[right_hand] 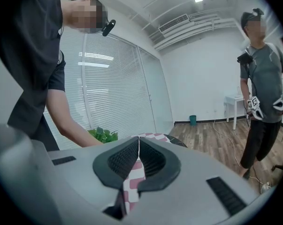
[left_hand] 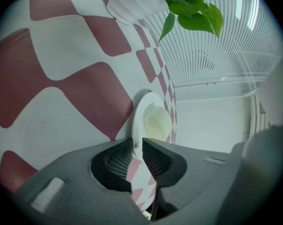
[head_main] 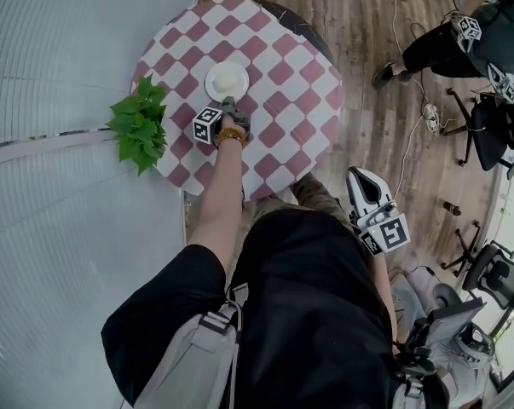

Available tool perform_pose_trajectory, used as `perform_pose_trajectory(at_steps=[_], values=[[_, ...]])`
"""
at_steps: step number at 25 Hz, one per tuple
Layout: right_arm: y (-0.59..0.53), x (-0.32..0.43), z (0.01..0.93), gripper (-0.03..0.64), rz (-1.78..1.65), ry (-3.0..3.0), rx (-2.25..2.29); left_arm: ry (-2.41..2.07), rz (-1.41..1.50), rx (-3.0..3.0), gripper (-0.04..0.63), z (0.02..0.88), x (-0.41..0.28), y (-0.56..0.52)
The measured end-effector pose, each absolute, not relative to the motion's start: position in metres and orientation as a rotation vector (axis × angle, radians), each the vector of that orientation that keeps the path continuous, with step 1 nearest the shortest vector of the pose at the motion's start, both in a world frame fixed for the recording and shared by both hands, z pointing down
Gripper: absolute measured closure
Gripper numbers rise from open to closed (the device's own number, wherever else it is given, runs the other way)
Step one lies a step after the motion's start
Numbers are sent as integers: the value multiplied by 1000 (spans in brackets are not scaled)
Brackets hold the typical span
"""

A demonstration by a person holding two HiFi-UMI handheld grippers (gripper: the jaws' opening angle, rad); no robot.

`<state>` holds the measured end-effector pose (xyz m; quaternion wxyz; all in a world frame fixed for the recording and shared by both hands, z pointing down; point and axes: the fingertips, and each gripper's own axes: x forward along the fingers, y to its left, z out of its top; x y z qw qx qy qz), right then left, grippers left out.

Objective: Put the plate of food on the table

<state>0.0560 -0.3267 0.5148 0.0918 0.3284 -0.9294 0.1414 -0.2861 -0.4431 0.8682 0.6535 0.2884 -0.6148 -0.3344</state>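
A small white plate (head_main: 227,81) with a pale yellow mound of food (head_main: 228,77) lies at the far middle of the round red-and-white checked table (head_main: 282,100). My left gripper (head_main: 231,109) reaches over the table and is shut on the plate's near rim. In the left gripper view the rim (left_hand: 142,118) runs between the jaws of the left gripper (left_hand: 137,146), with the food (left_hand: 156,123) just beyond. Whether the plate touches the cloth (left_hand: 61,78) I cannot tell. My right gripper (head_main: 360,175) hangs beside my hip, off the table; in its own view the right gripper (right_hand: 139,143) is shut on nothing.
A green leafy plant (head_main: 139,124) stands at the table's left edge, its white pot (left_hand: 132,1) near the plate. Window blinds (head_main: 60,49) run along the left. Another person (head_main: 461,37) with grippers, office chairs (head_main: 495,126) and a cable (head_main: 410,100) are on the wooden floor at the right.
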Motion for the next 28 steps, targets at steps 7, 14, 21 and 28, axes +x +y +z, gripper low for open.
perform_pose_trajectory(at_steps=[7, 14, 21, 28], values=[[-312, 53, 514, 604, 412, -2777, 978, -1384, -769, 645, 549, 868, -285, -420], [-302, 37, 514, 604, 418, -2810, 943, -1360, -760, 650, 549, 863, -274, -391], [-296, 18, 511, 604, 429, -2858, 890, -1319, -637, 705, 549, 865, -245, -332], [-292, -7, 514, 604, 451, -2895, 814, -1193, -342, 923, 549, 861, -187, -264]])
